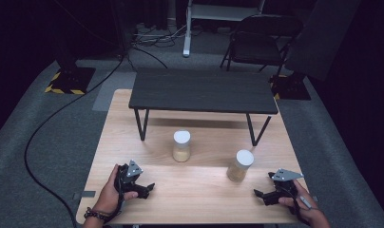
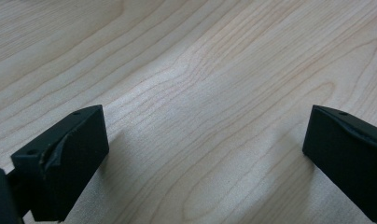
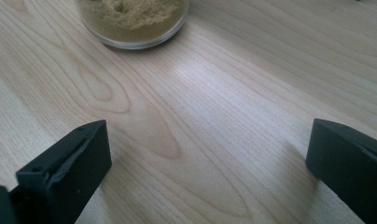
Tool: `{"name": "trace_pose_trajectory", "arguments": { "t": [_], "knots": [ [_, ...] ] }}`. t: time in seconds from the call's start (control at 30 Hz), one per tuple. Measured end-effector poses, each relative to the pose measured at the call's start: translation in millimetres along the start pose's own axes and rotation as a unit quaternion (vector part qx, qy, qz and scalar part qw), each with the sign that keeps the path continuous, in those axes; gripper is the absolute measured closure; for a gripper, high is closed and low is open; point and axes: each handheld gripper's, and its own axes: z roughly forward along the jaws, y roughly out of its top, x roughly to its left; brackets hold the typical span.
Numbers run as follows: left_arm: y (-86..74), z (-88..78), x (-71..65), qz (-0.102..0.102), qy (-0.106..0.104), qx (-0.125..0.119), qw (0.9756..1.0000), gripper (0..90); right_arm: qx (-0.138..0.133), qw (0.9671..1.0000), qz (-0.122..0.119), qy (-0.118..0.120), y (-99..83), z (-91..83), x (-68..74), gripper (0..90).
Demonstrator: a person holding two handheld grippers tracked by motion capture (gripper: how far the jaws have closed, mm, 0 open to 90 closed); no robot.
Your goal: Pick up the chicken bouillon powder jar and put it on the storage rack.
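Two clear jars with white lids and tan powder inside stand on the light wooden table (image 1: pixel 195 190). One jar (image 1: pixel 181 146) is near the middle, the other jar (image 1: pixel 240 165) to its right and nearer me. My left gripper (image 1: pixel 143 187) rests low at the table's front left, open, with bare wood between its jaws (image 2: pixel 205 154). At the front right my right gripper (image 1: pixel 264 194) is open too, apart from the right jar. The base of that jar (image 3: pixel 133 21) shows in the right gripper view, beyond the jaws.
A small black bench-like table (image 1: pixel 203 90) on thin legs stands on the far half of the wooden table. Behind it on the grey carpet are a folding chair (image 1: pixel 259 40), cables and stand bases.
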Motion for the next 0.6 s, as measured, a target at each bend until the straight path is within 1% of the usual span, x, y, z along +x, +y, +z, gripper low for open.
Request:
{"name": "trace_pose_trajectory", "arguments": {
  "t": [0.6],
  "knots": [
    [-0.9, -0.9, -0.5, -0.003, 0.002, 0.0, 1.0, 0.5, -0.001, 1.0, -0.001, 0.0, -0.8, -0.5, -0.3, 0.0]
  ]
}}
